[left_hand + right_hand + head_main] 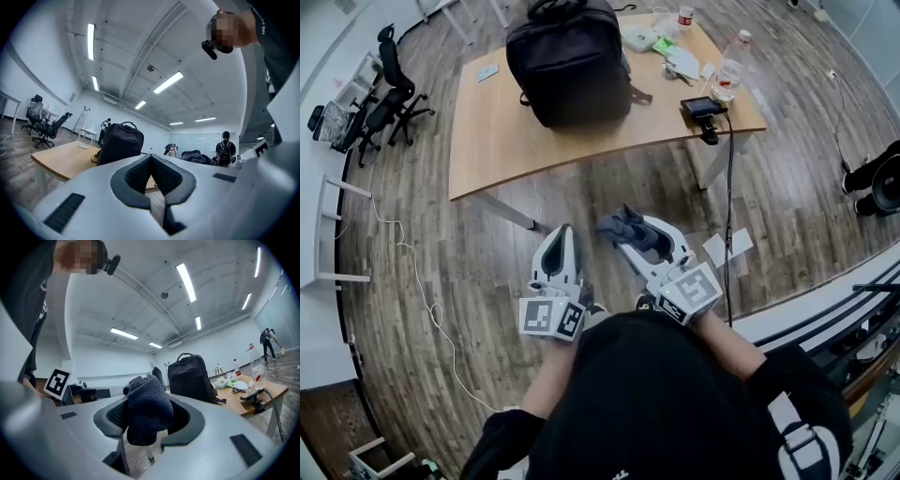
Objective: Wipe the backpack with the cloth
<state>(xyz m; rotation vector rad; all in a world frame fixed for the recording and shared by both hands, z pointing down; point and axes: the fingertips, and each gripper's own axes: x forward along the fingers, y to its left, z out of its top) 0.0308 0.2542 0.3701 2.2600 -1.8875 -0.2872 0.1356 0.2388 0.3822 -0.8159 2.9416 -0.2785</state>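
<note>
Black fabric backpack [570, 61] stands upright on the far light-wood table [497, 141], well apart from me.
My right gripper [637, 242] clamps the dark grey knitted cloth [617, 225], ready for wiping; my left gripper [564, 232] is clenched empty beside it.

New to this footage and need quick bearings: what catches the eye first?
A black backpack stands upright on the wooden table, ahead of the person. Nearer, over the floor, the right gripper is shut on a bunched dark grey cloth, with the left gripper shut and empty beside it.
</note>
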